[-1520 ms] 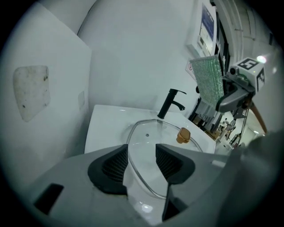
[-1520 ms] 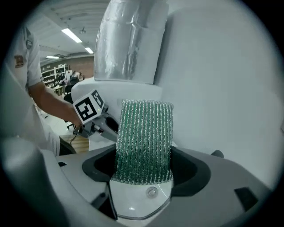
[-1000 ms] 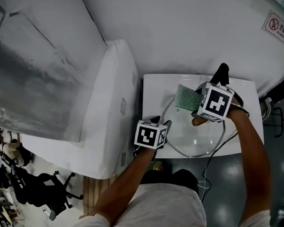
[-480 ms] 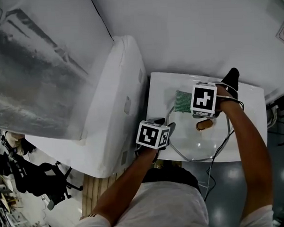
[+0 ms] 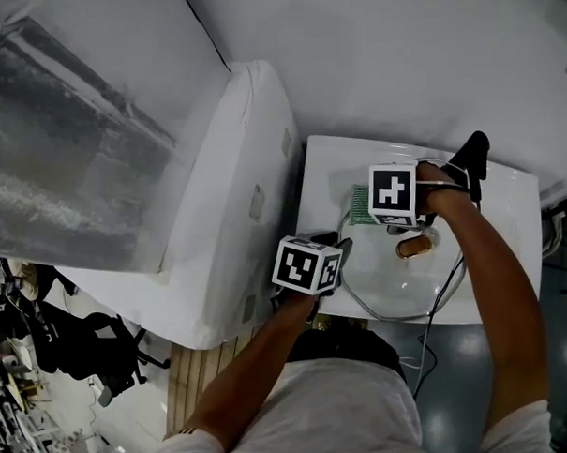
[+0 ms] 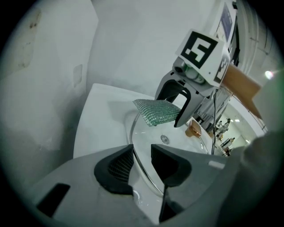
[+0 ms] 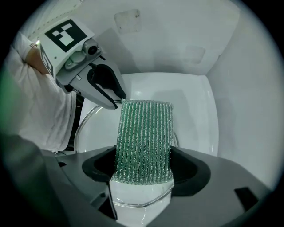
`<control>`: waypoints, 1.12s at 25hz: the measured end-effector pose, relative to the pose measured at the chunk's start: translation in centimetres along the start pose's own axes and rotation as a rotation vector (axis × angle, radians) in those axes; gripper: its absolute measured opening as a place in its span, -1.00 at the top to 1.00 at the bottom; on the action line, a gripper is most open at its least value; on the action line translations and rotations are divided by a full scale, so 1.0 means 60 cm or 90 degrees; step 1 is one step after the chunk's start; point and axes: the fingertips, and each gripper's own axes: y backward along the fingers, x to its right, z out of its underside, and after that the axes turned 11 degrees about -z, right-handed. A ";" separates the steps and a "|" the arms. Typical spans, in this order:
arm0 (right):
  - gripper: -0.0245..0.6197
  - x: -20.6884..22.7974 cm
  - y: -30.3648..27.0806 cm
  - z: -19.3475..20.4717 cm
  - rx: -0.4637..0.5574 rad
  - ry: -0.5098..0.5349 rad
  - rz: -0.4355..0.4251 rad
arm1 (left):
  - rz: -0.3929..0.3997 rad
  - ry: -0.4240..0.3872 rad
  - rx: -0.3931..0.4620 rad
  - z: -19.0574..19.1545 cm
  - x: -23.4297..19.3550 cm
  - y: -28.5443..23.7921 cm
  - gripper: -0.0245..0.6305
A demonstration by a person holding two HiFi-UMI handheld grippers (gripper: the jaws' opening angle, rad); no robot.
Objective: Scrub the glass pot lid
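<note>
The glass lid [image 5: 394, 286] lies flat on the white table [image 5: 323, 163], brown knob [image 5: 414, 247] up. In the head view the left gripper [image 6: 142, 162] is at the lid's 9 o'clock edge. Its jaws have just been closing and straddle the rim, with a gap still showing, so the rim is not yet clamped. The right gripper [image 7: 144, 170] points down at the lid's 11 o'clock edge, jaws clamped on a green scrub pad [image 7: 144, 133]. Contact between pad and glass cannot be confirmed.

Status: pad in hand and lid almost braced. No suds or wet streaks show, so scrubbing probably remains to be done in full.
</note>
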 end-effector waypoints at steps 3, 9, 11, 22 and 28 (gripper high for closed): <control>-0.16 0.002 -0.006 0.009 0.002 -0.020 -0.019 | 0.001 0.000 0.000 -0.001 -0.001 0.000 0.51; -0.16 0.010 -0.009 0.043 0.054 -0.102 -0.037 | 0.001 -0.004 -0.004 0.005 -0.004 -0.002 0.51; -0.16 0.017 -0.006 0.061 0.073 -0.153 -0.027 | 0.002 -0.007 -0.004 0.005 -0.005 -0.002 0.51; -0.16 0.019 0.003 0.118 0.224 -0.397 0.033 | 0.004 -0.017 -0.006 0.004 -0.004 -0.003 0.51; -0.16 0.017 -0.001 0.147 0.299 -0.495 0.035 | 0.002 -0.018 -0.004 0.005 -0.005 -0.003 0.51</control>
